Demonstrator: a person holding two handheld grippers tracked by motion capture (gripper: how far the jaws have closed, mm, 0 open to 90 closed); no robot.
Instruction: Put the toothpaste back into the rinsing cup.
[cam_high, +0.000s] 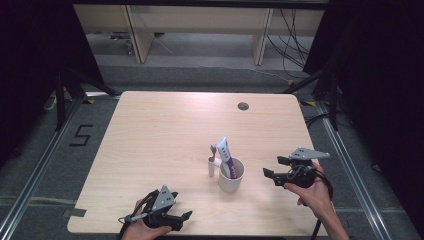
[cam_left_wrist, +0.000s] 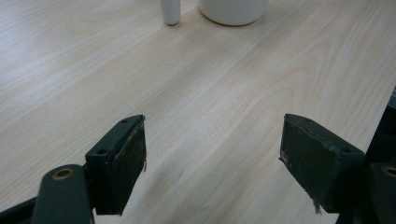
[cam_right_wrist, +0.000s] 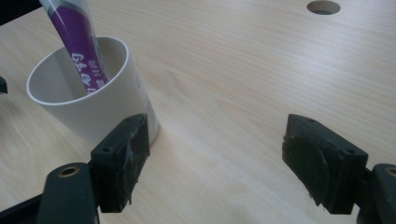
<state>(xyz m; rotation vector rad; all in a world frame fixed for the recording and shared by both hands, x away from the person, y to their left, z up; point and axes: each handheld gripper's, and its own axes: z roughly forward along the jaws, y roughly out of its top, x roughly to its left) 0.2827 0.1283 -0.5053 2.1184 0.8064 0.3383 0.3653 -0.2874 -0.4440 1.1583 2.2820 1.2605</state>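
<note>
Toothpaste tube (cam_right_wrist: 77, 44) top cut off; base hidden in cup (cam_right_wrist: 100, 105).

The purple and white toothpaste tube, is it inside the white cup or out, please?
Inside: the toothpaste tube leans in the white cup.

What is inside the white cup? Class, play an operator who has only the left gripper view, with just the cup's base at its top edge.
Observer: A purple and white tube leans in the cup, its top poking out.
Operator: And the white post beside the cup?
Observer: The high view shows what looks like a toothbrush, upright, with a pink head.
Operator: Where is the right tool?
Observer: The right tool is just right of the cup, jaws open and empty.
</note>
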